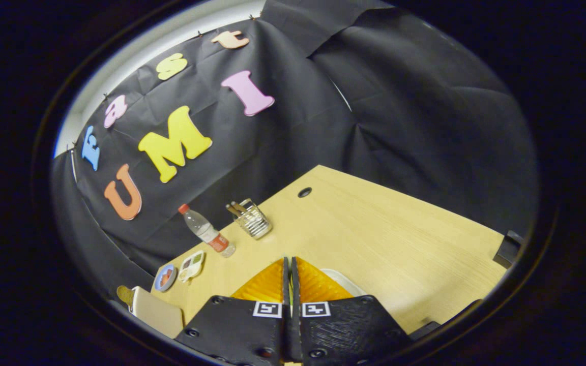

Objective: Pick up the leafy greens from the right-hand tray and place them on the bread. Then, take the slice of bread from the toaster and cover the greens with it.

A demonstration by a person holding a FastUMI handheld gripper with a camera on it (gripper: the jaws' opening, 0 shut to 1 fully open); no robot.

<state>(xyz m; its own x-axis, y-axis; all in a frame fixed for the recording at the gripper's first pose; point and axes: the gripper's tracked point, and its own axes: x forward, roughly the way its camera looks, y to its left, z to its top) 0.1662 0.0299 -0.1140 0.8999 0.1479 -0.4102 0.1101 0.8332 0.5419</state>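
table point(374, 223): matt pale wood (grained) | bottle point(206, 231): clear plastic

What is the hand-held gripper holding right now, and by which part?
The hand-held gripper has its fingers closed nearly together; whether anything is pinched between them cannot be told.

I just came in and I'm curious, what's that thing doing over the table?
A person is holding a gripper above a wooden table. Its fingers are almost together, and whether anything is pinched between them can't be told. A white plate lies just past the fingers. Farther off stand a water bottle and a wire cup holding utensils, with a small sectioned tray and a little round dish nearby.
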